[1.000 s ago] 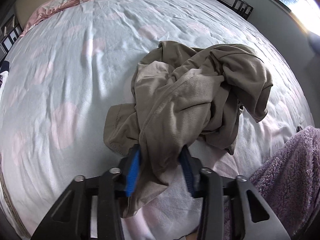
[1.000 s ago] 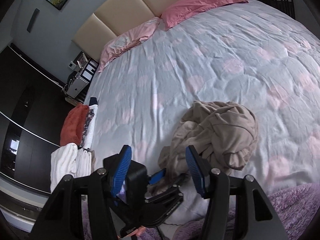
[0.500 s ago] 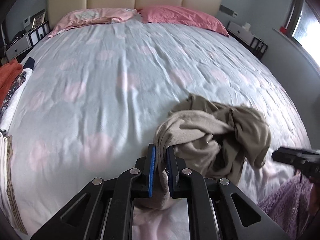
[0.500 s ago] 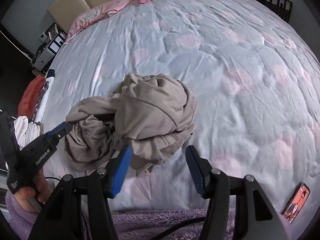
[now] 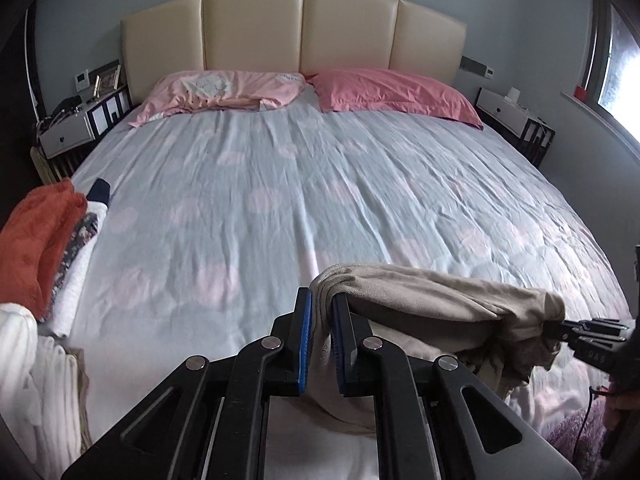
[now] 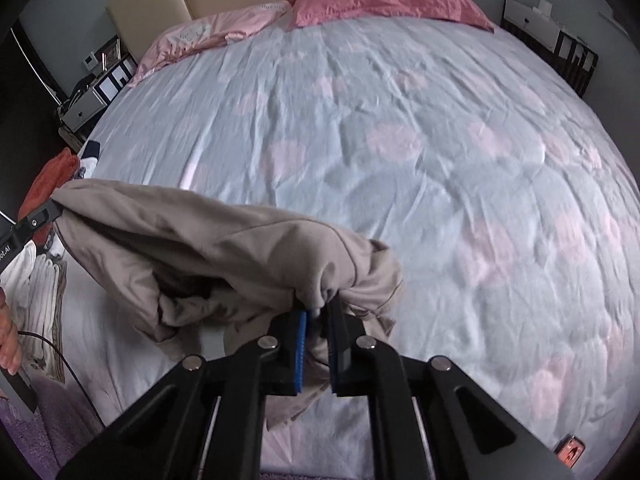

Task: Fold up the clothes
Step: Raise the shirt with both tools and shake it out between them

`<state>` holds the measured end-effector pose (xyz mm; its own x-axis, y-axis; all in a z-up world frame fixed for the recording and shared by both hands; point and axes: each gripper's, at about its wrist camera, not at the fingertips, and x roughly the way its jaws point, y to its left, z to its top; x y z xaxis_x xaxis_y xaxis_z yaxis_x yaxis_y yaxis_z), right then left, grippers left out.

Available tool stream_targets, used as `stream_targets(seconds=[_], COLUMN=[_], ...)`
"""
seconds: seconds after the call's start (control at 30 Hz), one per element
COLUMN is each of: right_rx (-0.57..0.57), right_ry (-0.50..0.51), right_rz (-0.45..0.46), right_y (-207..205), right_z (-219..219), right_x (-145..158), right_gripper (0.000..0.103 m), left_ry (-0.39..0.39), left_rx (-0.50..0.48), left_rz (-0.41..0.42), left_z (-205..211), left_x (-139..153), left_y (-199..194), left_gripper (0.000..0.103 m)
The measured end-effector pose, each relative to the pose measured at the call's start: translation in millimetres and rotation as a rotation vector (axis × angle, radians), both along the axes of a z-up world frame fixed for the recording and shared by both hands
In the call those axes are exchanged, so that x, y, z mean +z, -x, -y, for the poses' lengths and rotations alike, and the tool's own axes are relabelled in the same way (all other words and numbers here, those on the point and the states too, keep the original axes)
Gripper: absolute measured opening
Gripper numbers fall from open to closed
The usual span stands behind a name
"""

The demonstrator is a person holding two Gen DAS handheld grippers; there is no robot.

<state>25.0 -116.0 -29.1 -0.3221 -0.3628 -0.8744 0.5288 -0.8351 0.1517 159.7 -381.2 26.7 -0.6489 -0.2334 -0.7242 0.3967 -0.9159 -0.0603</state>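
Note:
A beige garment (image 5: pixel 440 296) hangs bunched above the pale patterned bed sheet (image 5: pixel 280 200), stretched between my two grippers. In the left wrist view my left gripper (image 5: pixel 320 300) is shut on one end of the cloth, which spills down between its blue pads. My right gripper (image 5: pixel 560 326) grips the far end at the right edge. From the right wrist, my right gripper (image 6: pixel 318 312) has its jaws closing, with a bunch of the garment (image 6: pixel 200 248) pinched between the pads. The left gripper (image 6: pixel 56 210) holds the other end at far left.
Folded clothes sit along the bed's left edge: an orange pile (image 5: pixel 36 240) and white knits (image 5: pixel 24 360). Two pink pillows (image 5: pixel 392 88) lie by the headboard, and bedside tables flank the bed. A phone (image 6: pixel 570 450) lies near the front right corner. A purple fleece sleeve (image 5: pixel 576 436) shows.
My left gripper closed on the garment and rose, lifting it off the bed. My right gripper swung down to the other side and closed on it, and the cloth now spans both.

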Motion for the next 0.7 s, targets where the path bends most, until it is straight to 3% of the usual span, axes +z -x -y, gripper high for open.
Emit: stream_targets(seconds=[0.3,0.5,0.6,0.7], right_rx=[0.0,0.026,0.048,0.075], right_ry=[0.1,0.15,0.169,0.173], right_rz=[-0.333,-0.479,-0.536,-0.571], right_y=[3.2,-17.8,-34.2,-46.3], right_z=[4.7,5.4,6.9,13.4], right_x=[158.8,243.5,273.1,288.5], right_gripper=[0.005,0.005,0.005,0.005], left_ry=[0.124,0.167,0.193,0.213], left_rx=[-0.012,-0.001,0.001,0.019], left_rz=[-0.18,-0.294,-0.304,-0.27], left_z=[-0.5,-2.9,-5.2,-3.0], left_x=[114.3,187.7,206.8,205.2], left_y=[-24.1,-58.7,-72.6,-77.7], left_gripper=[0.01,0.01,0.01,0.01])
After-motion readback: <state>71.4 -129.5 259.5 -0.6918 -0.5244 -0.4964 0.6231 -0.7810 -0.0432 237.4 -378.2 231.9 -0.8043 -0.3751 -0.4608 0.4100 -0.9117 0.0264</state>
